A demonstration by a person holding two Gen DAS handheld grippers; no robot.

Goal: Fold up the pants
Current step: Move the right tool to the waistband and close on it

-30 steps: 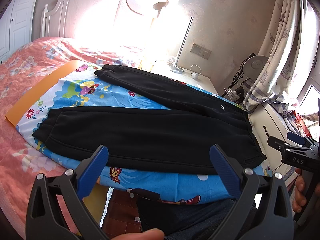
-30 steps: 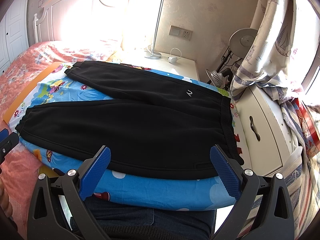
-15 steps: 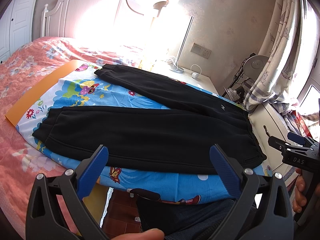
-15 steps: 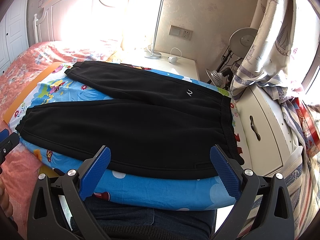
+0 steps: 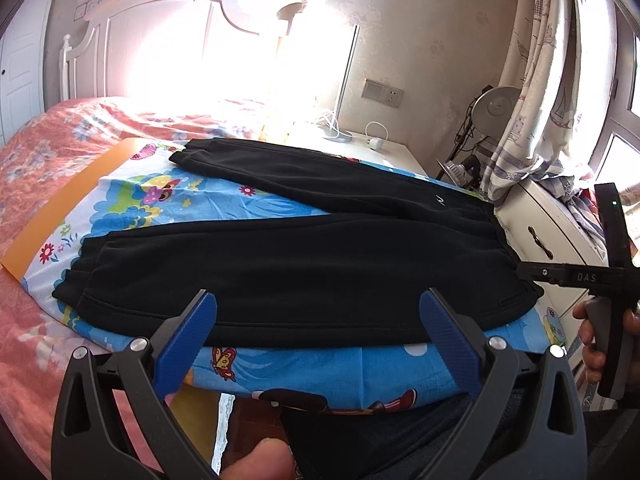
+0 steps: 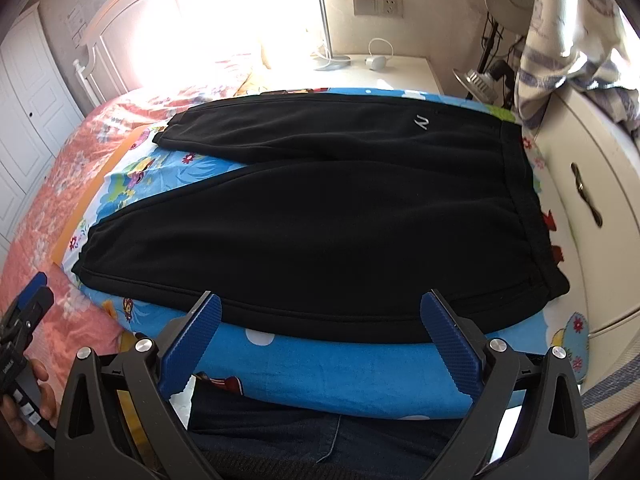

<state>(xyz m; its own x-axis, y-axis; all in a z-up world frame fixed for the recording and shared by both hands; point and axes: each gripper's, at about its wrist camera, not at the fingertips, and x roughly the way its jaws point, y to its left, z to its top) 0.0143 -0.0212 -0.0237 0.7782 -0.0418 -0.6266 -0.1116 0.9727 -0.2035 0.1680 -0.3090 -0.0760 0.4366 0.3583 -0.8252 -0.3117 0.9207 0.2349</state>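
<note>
Pants (image 5: 304,264), black and still unfolded, lie flat on a bright cartoon-print sheet (image 5: 340,372) on the bed (image 5: 32,148), just ahead of both tools. Nearest me, the left tool (image 5: 318,328) and the right tool (image 6: 320,328) each hover with their blue pads spread wide, holding nothing, right at the near leg's hem-side edge but not touching it. The garment's long axis runs crosswise to both tools: cuffs off to the left, waistband (image 6: 524,200) to the right, so I'd guess the left tool is closer to the cuffs and the right one to the waist. Farther back the second leg angles away toward the white nightstand (image 6: 400,72) and headboard (image 5: 168,40).
</note>
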